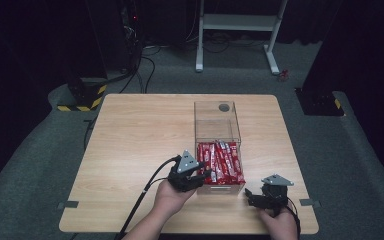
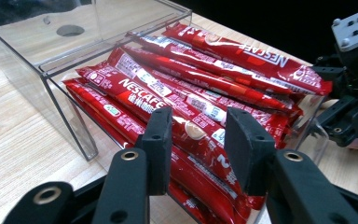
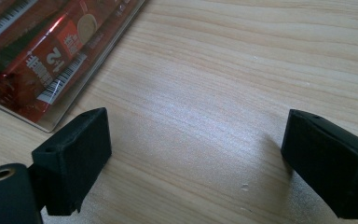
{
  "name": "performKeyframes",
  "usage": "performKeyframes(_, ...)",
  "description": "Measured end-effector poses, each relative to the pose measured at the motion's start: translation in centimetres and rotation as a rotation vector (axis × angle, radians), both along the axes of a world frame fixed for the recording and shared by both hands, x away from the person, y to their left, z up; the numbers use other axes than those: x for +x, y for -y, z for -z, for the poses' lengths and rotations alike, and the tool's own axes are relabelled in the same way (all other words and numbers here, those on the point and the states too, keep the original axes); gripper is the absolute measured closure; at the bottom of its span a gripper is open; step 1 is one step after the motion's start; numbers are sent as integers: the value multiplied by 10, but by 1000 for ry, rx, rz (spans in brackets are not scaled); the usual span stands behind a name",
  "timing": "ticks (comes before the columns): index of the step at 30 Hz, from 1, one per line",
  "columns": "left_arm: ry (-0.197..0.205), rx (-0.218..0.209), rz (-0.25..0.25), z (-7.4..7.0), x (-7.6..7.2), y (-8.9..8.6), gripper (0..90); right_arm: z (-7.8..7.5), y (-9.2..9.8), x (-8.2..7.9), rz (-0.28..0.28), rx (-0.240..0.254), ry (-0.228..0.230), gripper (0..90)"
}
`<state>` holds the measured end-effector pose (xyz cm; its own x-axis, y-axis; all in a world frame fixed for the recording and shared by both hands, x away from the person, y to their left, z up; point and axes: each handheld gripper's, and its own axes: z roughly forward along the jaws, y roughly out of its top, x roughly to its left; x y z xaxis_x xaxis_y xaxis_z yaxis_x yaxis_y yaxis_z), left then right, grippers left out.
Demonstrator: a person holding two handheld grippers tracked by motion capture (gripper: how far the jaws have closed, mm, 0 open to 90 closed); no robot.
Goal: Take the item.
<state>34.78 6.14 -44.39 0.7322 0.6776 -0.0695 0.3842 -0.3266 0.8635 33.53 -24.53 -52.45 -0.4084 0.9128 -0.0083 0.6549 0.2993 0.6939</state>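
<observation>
The left gripper (image 2: 193, 140) is standing released, its jaws parted and straddling one red sachet (image 2: 168, 105) at the near end of the clear box (image 2: 42, 70); the pads are not yet pressing on the wrapper, a gap showing on each side; in the high view this gripper (image 1: 192, 175) is hovering at the box's near left corner, the hand (image 1: 170, 197) behind it resting low over the table (image 1: 130, 130).

The right gripper (image 3: 196, 154) is also standing released, its jaws spread wide over bare wood; nothing is lying between them; in the high view it (image 1: 260, 196) is sitting just right of the box's near end, apart from the sachets (image 1: 220, 161).

Progress, as judged: the work is appearing to be at the pick stage; no sachet is being lifted yet; the pile is lying packed in the near half of the box, the far half (image 1: 217, 117) standing empty under a lid with a round hole (image 1: 224, 107); closing on the sachet, lifting it out and placing it are all remaining.

Sachet relative to left gripper: the top sachet is running lengthwise away from the gripper, slightly aslant, its near end lying between and just below the pads; neighbouring sachets are touching it on both sides, so a stray wrapper may be getting caught when the jaws close.
</observation>
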Motion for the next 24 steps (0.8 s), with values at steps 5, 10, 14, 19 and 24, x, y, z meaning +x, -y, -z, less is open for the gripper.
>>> performKeyframes(5, 0, 14, 1, 4, 0, 4, 667, 0, 0, 0, 0, 0, 0, 81)
performKeyframes(10, 20, 41, 2, 6, -2, 6, 689, 0, 0, 0, -2, 0, -1, 81)
performKeyframes(14, 24, 36, -6, 8, -3, 6, 735, 0, 0, 0, 0, 1, -2, 81)
performKeyframes(19, 29, 36, -7, 10, -5, 5, 813, 0, 0, 0, -2, -1, -1, 81)
performKeyframes(24, 21, 31, -6, 12, -5, 6, 861, 0, 0, -1, -3, -1, 1, 81)
